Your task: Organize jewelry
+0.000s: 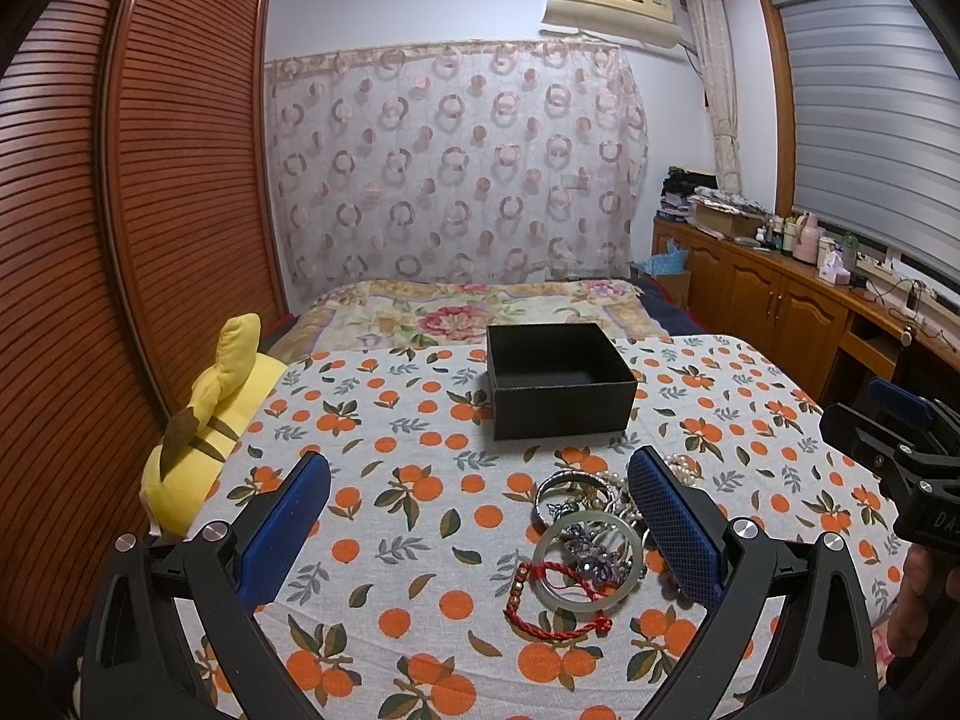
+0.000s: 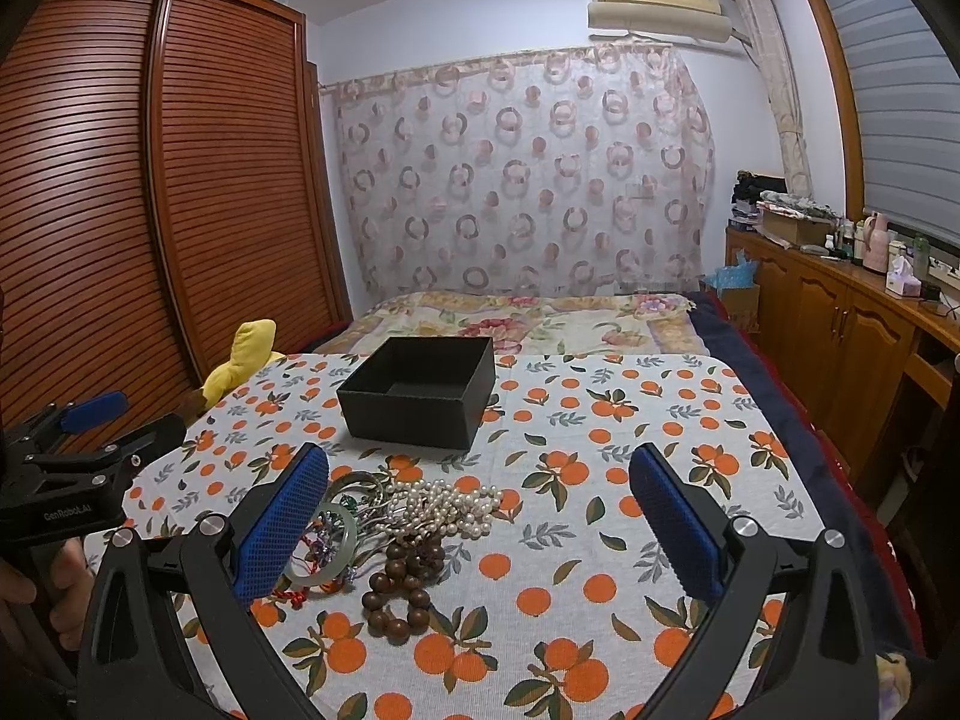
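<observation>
An open black box (image 1: 558, 384) (image 2: 420, 396) stands empty on the orange-print cloth (image 1: 420, 420). In front of it lies a jewelry pile: a pale jade bangle (image 1: 543, 570) (image 2: 348, 540), a red cord bracelet (image 1: 540, 624), a purple ornament (image 1: 591, 546), a pearl strand (image 2: 450, 504) and brown wooden beads (image 2: 402, 588). My left gripper (image 1: 480, 531) is open, with the pile just inside its right finger. My right gripper (image 2: 480, 531) is open too, with the pile by its left finger. Neither holds anything.
A yellow plush toy (image 1: 198, 438) lies at the cloth's left edge beside a slatted wooden wardrobe (image 1: 120, 240). A floral bedspread (image 1: 468, 312) stretches behind the box. Wooden cabinets (image 2: 840, 324) with bottles line the right wall. A hand (image 2: 66, 588) holds the left tool.
</observation>
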